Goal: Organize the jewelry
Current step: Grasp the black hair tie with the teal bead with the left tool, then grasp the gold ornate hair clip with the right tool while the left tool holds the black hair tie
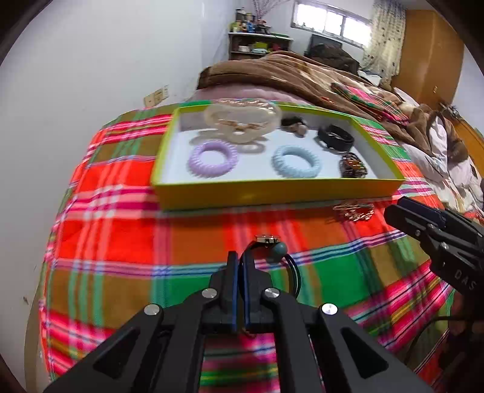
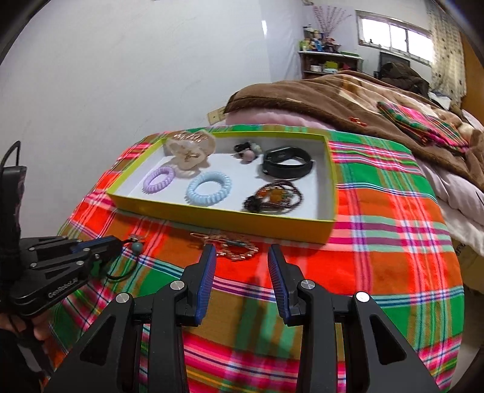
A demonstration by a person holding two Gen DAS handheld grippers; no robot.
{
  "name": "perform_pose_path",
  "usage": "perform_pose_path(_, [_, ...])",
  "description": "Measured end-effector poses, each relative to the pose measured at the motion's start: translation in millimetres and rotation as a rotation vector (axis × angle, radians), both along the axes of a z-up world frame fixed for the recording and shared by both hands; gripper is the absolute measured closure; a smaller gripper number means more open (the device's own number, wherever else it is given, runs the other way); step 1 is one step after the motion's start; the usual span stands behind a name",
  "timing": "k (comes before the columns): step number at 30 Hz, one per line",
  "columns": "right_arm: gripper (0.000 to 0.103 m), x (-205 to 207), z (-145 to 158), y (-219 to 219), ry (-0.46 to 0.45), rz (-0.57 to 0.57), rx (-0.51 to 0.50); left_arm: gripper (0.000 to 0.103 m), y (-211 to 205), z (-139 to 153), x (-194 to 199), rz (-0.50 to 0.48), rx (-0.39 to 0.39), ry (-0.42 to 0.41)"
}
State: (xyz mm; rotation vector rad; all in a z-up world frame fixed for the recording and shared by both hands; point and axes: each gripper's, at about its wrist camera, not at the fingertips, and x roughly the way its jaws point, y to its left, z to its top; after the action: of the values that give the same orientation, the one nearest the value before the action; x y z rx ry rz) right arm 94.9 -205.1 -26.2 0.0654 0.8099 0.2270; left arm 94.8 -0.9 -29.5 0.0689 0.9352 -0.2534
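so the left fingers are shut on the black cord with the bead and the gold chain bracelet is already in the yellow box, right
Not quite. The left gripper is shut on the beaded cord, but the gold chain bracelet lies on the plaid blanket before the yellow box, as the right wrist view shows.

You are facing a plain white wall (image 1: 99, 60) carrying a beige socket plate (image 1: 155, 96). A red, green and pink plaid cover (image 1: 121, 241) is lying over the bed, and a brown blanket (image 2: 348, 93) is bunching up behind it. In the far corner, a shelf unit (image 2: 328, 62) is holding small bottles. Daylight is entering through a high window (image 1: 329, 19) beside a patterned curtain (image 1: 385, 39), and a wooden wardrobe (image 1: 429, 57) is standing next to that curtain.
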Motion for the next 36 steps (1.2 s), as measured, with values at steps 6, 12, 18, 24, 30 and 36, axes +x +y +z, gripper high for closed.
perform_pose_path(6, [0.067,13,-3,23,0.004,0.067,-0.042,0.1,28,-3,-9,0.054,-0.01,0.012])
perform_pose_path(12, [0.067,28,-12,37,0.03,0.117,-0.085,0.099,43,-6,-12,0.065,-0.039,0.021])
perform_pose_path(18, [0.066,22,-15,45,0.087,0.19,-0.032,0.099,47,-7,-12,0.058,-0.066,0.027])
perform_pose_path(24, [0.066,18,2,45,-0.004,0.18,-0.081,0.099,49,-7,-10,0.049,-0.085,0.032])
perform_pose_path(30, [0.066,36,-11,44,0.048,0.211,-0.17,0.097,49,-7,-11,0.05,-0.086,0.03])
perform_pose_path(36, [0.065,34,-12,38,0.087,0.24,-0.09,0.093,47,-6,-11,0.042,-0.084,0.035])
